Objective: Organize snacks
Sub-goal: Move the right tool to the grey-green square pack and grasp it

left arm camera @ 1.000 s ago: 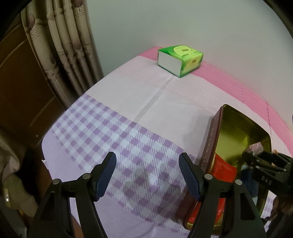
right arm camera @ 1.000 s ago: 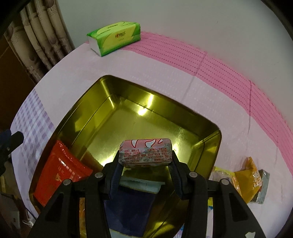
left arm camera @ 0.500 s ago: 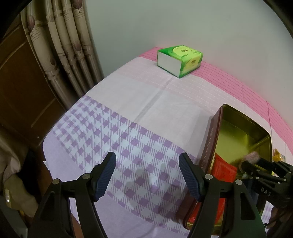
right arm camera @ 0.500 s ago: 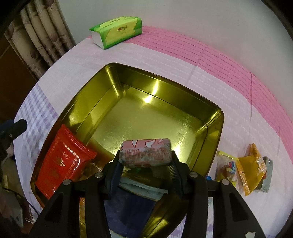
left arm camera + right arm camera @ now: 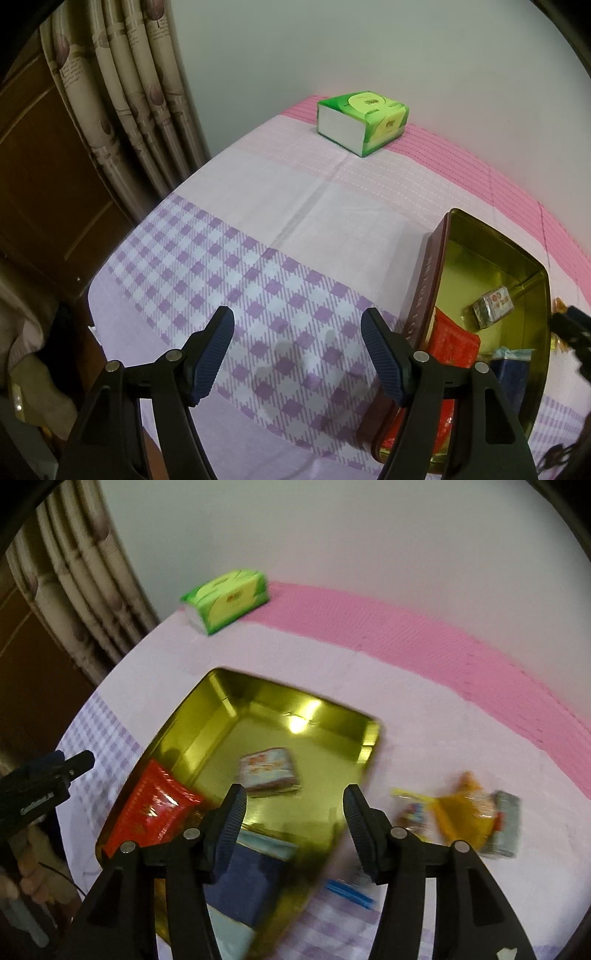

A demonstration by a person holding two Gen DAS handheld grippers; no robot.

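Note:
A gold tin (image 5: 258,701) (image 5: 491,254) lies open on the cloth. On its floor rests a pink wrapped snack block (image 5: 269,771) (image 5: 493,306), loose, beside a red packet (image 5: 155,808) (image 5: 452,343) and a dark blue pack (image 5: 247,882) (image 5: 511,373). My right gripper (image 5: 293,812) hangs above the tin's near side; its jaws are opening and nothing is between them. My left gripper (image 5: 297,350) stands open over the purple checked cloth, left of the tin, holding nothing. Right of the tin lie loose snacks: an orange packet (image 5: 465,812) and a grey one (image 5: 504,823).
A green tissue box (image 5: 364,122) (image 5: 227,600) sits at the far edge by the wall. Curtains (image 5: 122,99) and a dark wooden door stand to the left of the table. The other hand-held gripper (image 5: 40,786) shows at the left in the right wrist view.
The right gripper let go of the pink snack block, which now lies on the tin's floor. That gripper rose and swung right, blurring its view. The left gripper kept still.

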